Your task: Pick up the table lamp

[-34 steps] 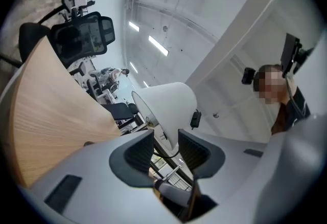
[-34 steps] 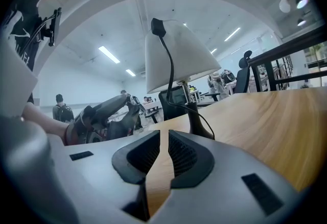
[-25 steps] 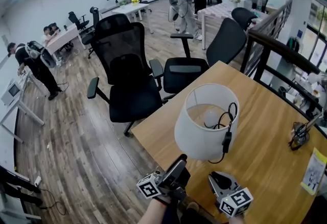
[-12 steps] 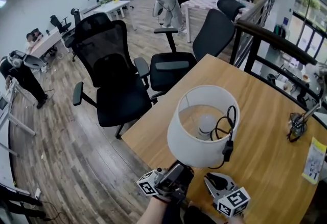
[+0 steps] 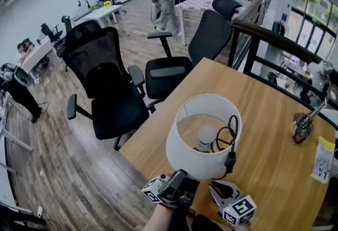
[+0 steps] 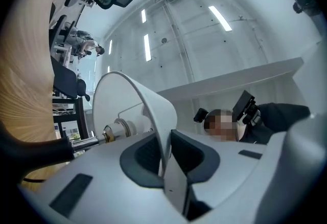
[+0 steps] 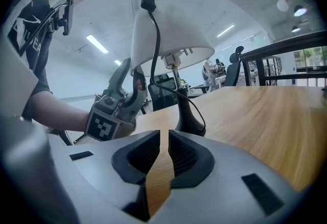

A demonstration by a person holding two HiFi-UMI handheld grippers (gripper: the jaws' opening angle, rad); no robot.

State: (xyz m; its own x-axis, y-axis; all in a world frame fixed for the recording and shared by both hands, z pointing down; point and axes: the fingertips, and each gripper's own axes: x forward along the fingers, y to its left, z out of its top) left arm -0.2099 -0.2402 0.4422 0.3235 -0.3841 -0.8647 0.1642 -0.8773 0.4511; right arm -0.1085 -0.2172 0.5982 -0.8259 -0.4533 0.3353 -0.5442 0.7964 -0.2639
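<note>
The table lamp has a white shade, a bulb and a black cable with a switch hanging over the rim. It stands on the wooden table near the front edge. My left gripper points steeply up at the shade's lower rim. In the left gripper view its jaws are closing, with the shade wall pinched between the pads. My right gripper sits low beside it, shut and empty. Its own view shows the dark lamp base just ahead.
Two black office chairs stand off the table's far left edge. A dark railing runs behind the table. A small dark object and a yellow leaflet lie at the right. People stand farther back.
My left gripper rose to the shade's lower rim and its jaws came together on it. The right gripper stayed where it was.
</note>
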